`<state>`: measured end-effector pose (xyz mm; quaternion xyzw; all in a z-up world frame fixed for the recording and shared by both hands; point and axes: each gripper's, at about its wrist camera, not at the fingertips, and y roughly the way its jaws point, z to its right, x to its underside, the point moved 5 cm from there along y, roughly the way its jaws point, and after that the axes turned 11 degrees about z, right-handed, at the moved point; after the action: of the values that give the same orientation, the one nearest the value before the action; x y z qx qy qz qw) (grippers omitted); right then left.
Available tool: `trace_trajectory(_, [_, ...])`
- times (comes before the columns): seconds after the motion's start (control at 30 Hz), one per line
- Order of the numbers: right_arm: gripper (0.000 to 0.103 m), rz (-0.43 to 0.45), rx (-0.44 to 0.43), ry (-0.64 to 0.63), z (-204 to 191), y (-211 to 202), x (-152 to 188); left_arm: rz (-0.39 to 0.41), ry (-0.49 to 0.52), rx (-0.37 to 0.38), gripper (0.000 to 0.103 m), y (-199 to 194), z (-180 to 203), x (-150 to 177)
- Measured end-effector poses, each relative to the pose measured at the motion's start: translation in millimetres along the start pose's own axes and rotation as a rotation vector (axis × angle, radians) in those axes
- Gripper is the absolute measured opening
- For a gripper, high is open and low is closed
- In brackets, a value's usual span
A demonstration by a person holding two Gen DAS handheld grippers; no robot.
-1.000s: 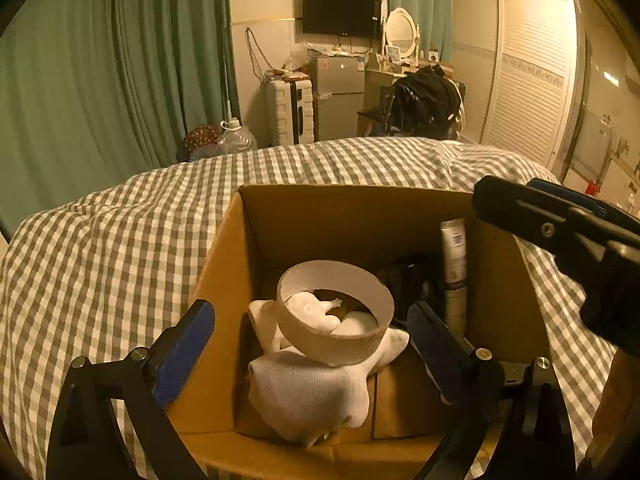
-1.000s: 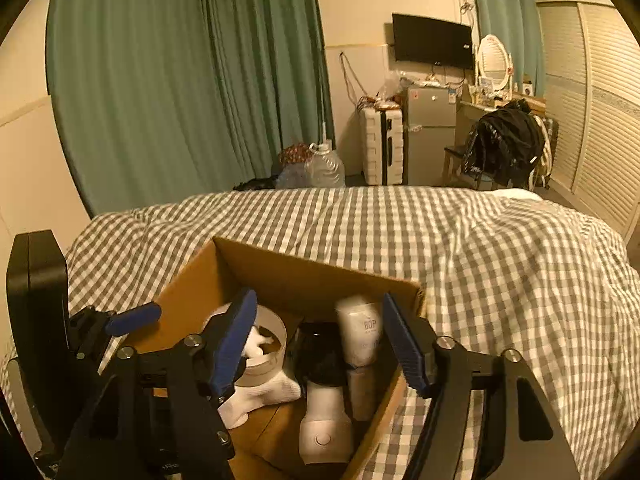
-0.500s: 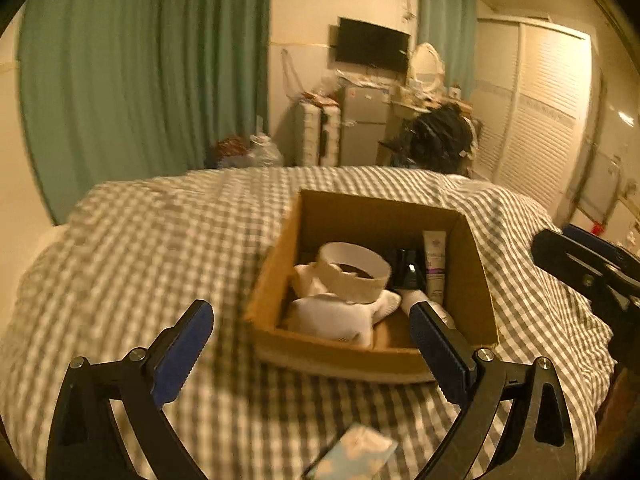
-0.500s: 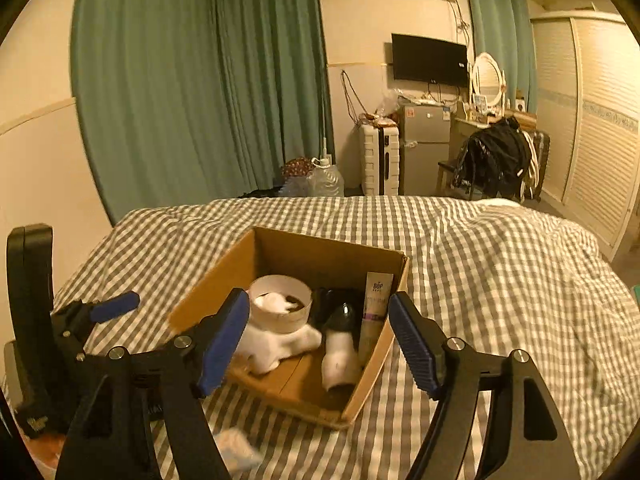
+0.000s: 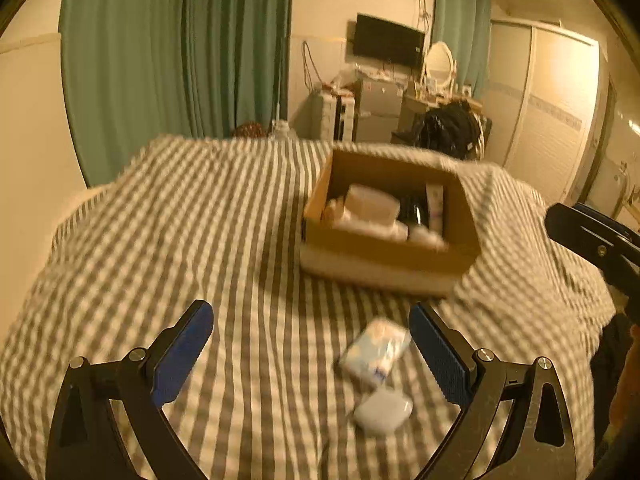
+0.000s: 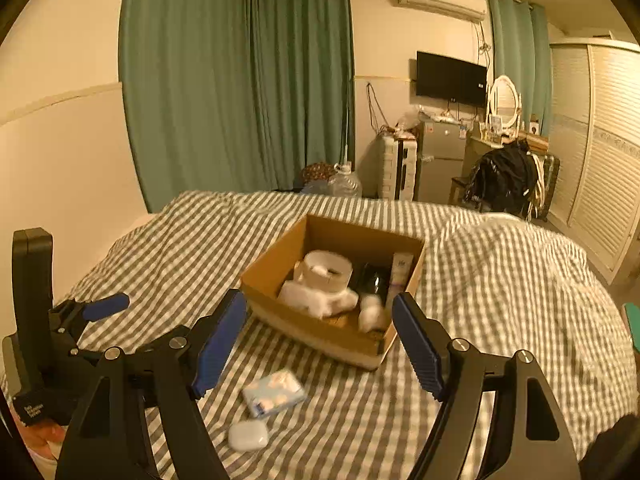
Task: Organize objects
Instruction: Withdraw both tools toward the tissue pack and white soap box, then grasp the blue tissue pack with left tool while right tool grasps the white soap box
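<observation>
An open cardboard box (image 5: 384, 258) (image 6: 320, 330) sits on the checked bed and holds a white tape ring (image 6: 327, 273), white cloth (image 6: 316, 300), a dark bottle and a tube (image 6: 400, 276). A pale blue tissue pack (image 5: 375, 350) (image 6: 273, 393) and a small white earbud case (image 5: 383, 409) (image 6: 248, 435) lie on the cover in front of the box. My left gripper (image 5: 311, 354) is open and empty, above the cover near the tissue pack. My right gripper (image 6: 319, 342) is open and empty, in front of the box.
The grey-and-white checked bed cover (image 5: 200, 240) fills the foreground. Beyond the bed stand green curtains (image 6: 240, 80), a small fridge (image 6: 440, 156), a wall TV (image 6: 451, 78) and a chair with dark clothes (image 6: 504, 178). The wardrobe (image 6: 600, 140) is at right.
Both grippers have pulled back from the box, which now looks smaller and farther. The tissue pack and the white case have come into view on the cover.
</observation>
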<state>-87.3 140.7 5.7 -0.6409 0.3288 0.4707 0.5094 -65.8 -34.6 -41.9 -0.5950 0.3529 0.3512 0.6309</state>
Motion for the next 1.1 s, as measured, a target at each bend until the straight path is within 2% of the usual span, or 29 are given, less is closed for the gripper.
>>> trace_trajectory(0.07, [0.076,-0.03,-0.009,0.001,-5.4,1.9,17.1,-0.037,0.013,0.004,0.101,4.9,-2.7,19.1])
trace_trajectory(0.17, [0.076,-0.089,-0.013,-0.001,-10.9,14.3,49.1,-0.104,0.028,-0.045,0.101,21.1,-13.8,49.5])
trace_trajectory(0.3, [0.076,-0.22,-0.022,-0.001,-13.6,41.7,98.4,-0.194,0.026,-0.049,0.101,34.9,-21.0,77.4])
trace_trajectory(0.43, [0.076,-0.323,-0.033,-0.024,-19.5,62.7,131.2,-0.195,0.053,-0.075,0.101,34.3,-20.9,82.7])
trace_trajectory(0.6, [0.074,-0.393,-0.083,-0.099,-41.2,66.7,151.3,-0.196,0.061,-0.109,0.101,37.5,-27.3,83.2])
trace_trajectory(0.67, [0.069,-0.423,-0.11,-0.114,-48.6,67.9,160.0,-0.189,0.053,-0.102,0.101,35.9,-30.1,82.5])
trace_trajectory(0.93, [0.068,-0.512,-0.205,-0.144,-71.7,74.8,185.5,-0.182,0.038,-0.097,0.101,35.0,-33.1,80.3])
trace_trajectory(1.0, [0.05,-0.533,-0.206,-0.181,-78.2,78.7,192.9,-0.184,0.037,-0.097,0.101,35.1,-32.9,80.3])
trace_trajectory(1.1, [0.05,-0.53,-0.206,-0.173,-78.1,76.7,191.8,-0.187,0.043,-0.102,0.101,36.3,-32.3,80.7])
